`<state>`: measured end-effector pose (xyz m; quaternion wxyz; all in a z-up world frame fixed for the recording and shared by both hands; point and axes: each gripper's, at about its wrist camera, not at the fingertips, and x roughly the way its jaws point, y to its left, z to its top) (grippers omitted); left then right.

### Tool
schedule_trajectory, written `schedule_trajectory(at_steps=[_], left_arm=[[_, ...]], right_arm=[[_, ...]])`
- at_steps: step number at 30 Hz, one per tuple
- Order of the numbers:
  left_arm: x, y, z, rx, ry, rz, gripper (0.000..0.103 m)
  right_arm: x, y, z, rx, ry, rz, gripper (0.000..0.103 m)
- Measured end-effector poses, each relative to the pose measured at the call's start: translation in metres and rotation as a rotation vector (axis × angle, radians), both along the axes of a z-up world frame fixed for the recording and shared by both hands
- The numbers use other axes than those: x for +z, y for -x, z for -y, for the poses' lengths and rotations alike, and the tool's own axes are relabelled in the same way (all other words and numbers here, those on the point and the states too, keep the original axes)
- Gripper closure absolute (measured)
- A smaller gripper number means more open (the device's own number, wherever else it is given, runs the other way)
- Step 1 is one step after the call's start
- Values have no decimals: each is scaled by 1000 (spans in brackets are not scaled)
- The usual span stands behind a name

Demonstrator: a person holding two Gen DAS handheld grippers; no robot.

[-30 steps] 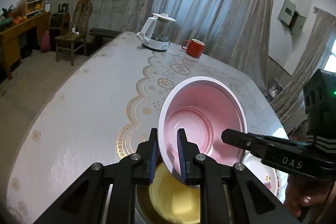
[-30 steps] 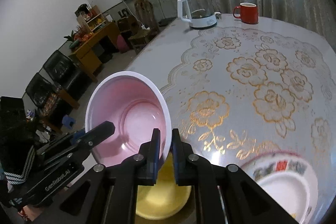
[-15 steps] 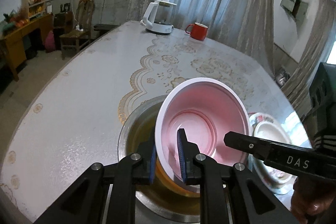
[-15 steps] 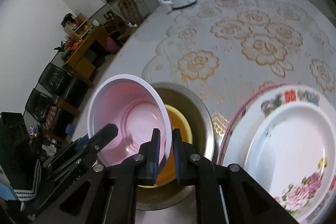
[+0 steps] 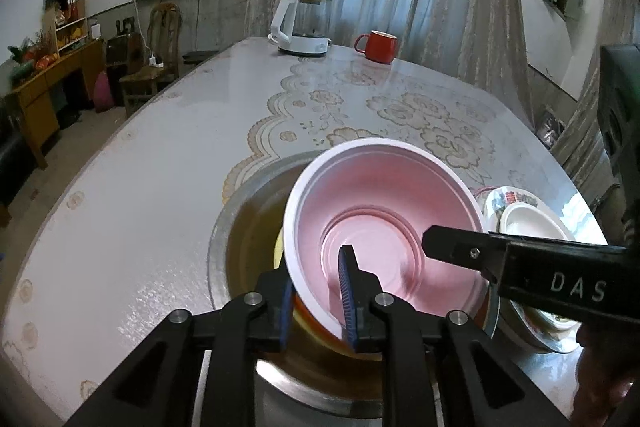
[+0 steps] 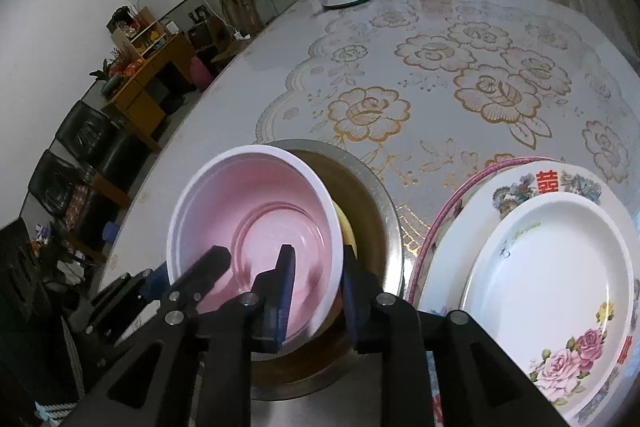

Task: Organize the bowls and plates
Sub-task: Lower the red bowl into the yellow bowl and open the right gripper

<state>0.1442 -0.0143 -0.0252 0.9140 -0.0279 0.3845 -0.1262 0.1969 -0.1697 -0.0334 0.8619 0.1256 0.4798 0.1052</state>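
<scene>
A pink bowl [image 5: 380,211] with a white rim rests tilted in a yellow bowl [image 5: 280,247], which sits inside a wide steel bowl [image 5: 224,227]. My left gripper [image 5: 316,291] is shut on the pink bowl's near rim, one pad inside and one outside. In the right wrist view the same pink bowl [image 6: 256,211] lies between the jaws of my right gripper [image 6: 316,291]. Those jaws are opening, and the inner pad stands off the wall. A sliver of the yellow bowl [image 6: 345,227] shows behind the pink rim, inside the steel bowl [image 6: 384,195].
A white plate [image 6: 552,267] lies on a larger flowered plate [image 6: 520,183], right of the steel bowl and touching it. At the table's far end stand a white kettle [image 5: 300,27] and a red mug [image 5: 378,45]. The table edge curves along the left.
Both grippers came down with the pink bowl, which now sits in the yellow bowl inside the steel bowl. The right gripper's jaws have spread apart off the rim.
</scene>
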Motion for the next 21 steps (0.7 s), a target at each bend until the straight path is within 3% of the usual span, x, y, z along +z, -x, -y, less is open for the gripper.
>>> schedule_trajectory(at_steps=[7, 12, 16, 21], left_arm=[[5, 6, -5, 11, 33, 15, 79], [11, 10, -12, 28, 55, 34, 65], [13, 13, -15, 36, 70, 43, 61], [18, 16, -24, 58, 96, 51, 49]], right_arm=[[-1, -2, 2, -28, 1, 1, 78], [-2, 1, 6, -57, 21, 5, 76], [1, 2, 6, -65, 24, 9, 75], [4, 2, 6, -67, 26, 11, 74]])
